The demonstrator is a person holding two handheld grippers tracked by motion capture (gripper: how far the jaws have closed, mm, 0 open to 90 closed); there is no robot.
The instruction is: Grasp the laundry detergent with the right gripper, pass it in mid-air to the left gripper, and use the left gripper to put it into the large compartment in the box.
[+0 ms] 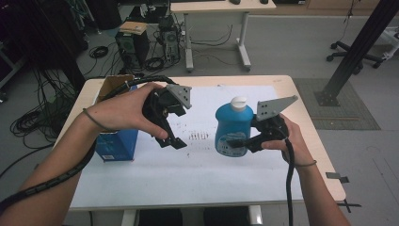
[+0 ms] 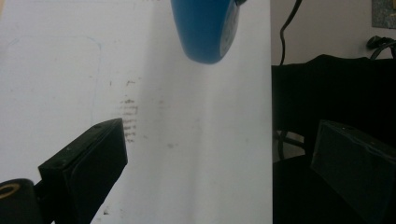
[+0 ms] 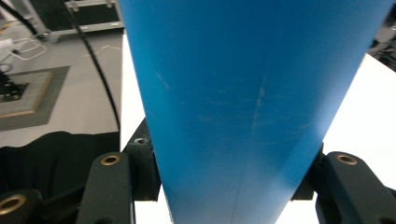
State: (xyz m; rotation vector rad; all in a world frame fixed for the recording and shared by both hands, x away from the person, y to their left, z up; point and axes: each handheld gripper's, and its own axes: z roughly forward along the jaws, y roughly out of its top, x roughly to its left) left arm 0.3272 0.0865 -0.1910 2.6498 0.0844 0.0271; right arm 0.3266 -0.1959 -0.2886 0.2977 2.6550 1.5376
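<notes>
The right gripper was clamped on a blue bottle, its jaws pressed against both sides of the lower body, as the right gripper view showed with the bottle wedged between them. In the high view the bottle stood upright with its white cap at 12 o'clock. The left gripper view showed its rounded base hanging clear above the paper, so it was lifted off the worktop. It sat at about 3 o'clock from the worktop's middle.

The left gripper was held above the paper at about 9 o'clock from the bottle, near it but apart. Its jaws stood wide open and held nothing, pointing down toward a patch of dark smudges on the white paper. A blue box with an open top stood at the worktop's 9 o'clock edge, partly behind the left hand.
</notes>
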